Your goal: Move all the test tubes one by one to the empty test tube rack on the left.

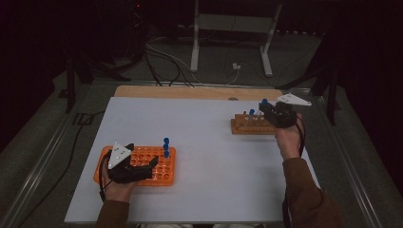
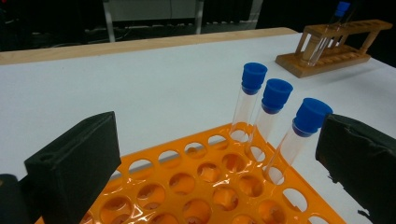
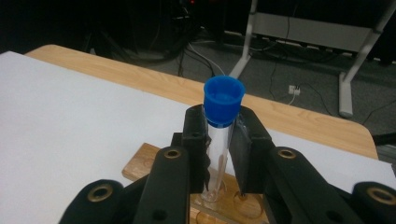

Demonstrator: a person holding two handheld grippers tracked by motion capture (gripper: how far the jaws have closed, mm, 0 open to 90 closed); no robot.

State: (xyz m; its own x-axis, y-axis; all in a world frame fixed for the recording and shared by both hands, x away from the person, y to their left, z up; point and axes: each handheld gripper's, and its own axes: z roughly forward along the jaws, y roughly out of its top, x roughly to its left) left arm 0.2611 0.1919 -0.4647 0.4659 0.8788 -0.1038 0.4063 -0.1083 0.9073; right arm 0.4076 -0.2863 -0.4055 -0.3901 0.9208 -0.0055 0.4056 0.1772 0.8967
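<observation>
An orange plastic rack (image 1: 161, 166) (image 2: 210, 186) lies at the table's near left, with three blue-capped clear tubes (image 1: 166, 147) (image 2: 273, 121) standing in its far right corner. My left gripper (image 1: 142, 168) (image 2: 215, 158) rests over this rack, jaws wide apart with nothing between them. At the far right stands a wooden rack (image 1: 249, 126) (image 2: 334, 53) (image 3: 140, 170). My right gripper (image 1: 266, 108) (image 3: 219, 140) is above it, shut on a blue-capped test tube (image 3: 219, 126), whose bottom hangs just over a hole in the wooden rack. Another capped tube (image 1: 252, 113) stands in that rack.
The white table top (image 1: 209, 142) has a wooden strip (image 1: 190, 91) along its far edge. Beyond it, cables and a white metal stand (image 1: 228, 28) are on the dark floor. A sleeve and forearm (image 1: 306, 190) reach in at the near right.
</observation>
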